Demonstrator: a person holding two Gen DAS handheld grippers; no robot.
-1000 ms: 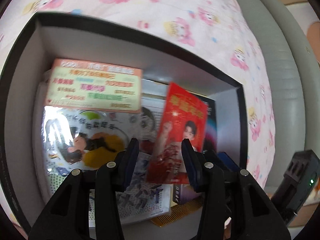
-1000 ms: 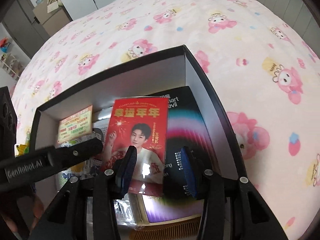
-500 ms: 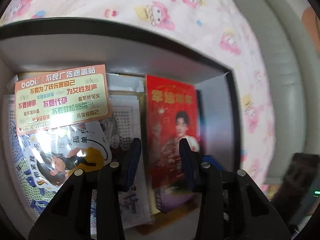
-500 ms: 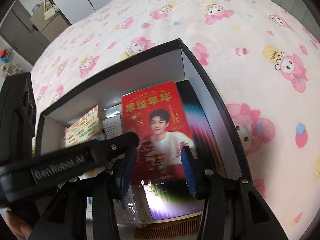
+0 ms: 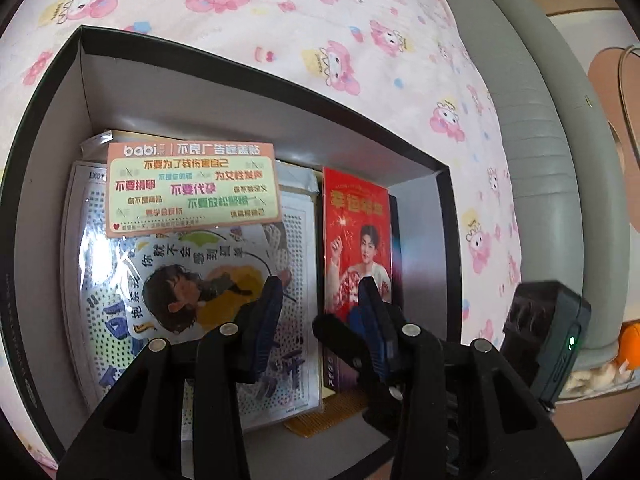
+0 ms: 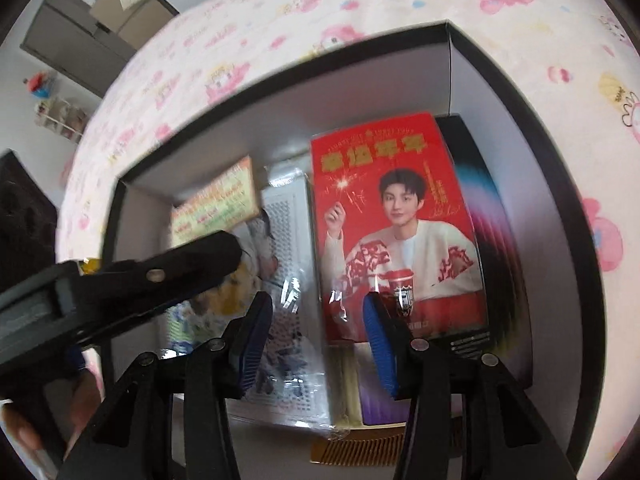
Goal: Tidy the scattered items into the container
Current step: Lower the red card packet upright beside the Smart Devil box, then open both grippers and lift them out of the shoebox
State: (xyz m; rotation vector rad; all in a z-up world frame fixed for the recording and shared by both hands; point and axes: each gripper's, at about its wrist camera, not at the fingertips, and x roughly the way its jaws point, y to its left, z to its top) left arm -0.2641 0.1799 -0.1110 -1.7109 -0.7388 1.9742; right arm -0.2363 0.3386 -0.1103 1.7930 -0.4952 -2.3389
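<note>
A black box (image 5: 60, 80) with pale grey inner walls sits on a bedspread (image 5: 280, 20) printed with pink cartoon characters. Both grippers hang over its near side, each with its jaws apart and nothing between them.

The left gripper (image 5: 318, 316) is above the middle of the box. Under it and to the left lies a clear-wrapped sticker sheet (image 5: 192, 280) with a dotted pattern and a cartoon figure. A peach-edged sticker card (image 5: 192, 188) headed "babi" rests on the far part of that sheet. To the right, a red photo card (image 5: 358, 236) showing a young man lies flat on top of a dark box with a rainbow print, close to the container's right wall. A tan comb (image 5: 320, 416) peeks out at the near edge of the pile.

In the right wrist view, the right gripper (image 6: 316, 328) is over the lower left corner of the red photo card (image 6: 396, 224). The left gripper's black arm crosses the left of that view. The comb (image 6: 356, 446) shows near the bottom, and the black box rim (image 6: 280, 68) curves around it all.
</note>
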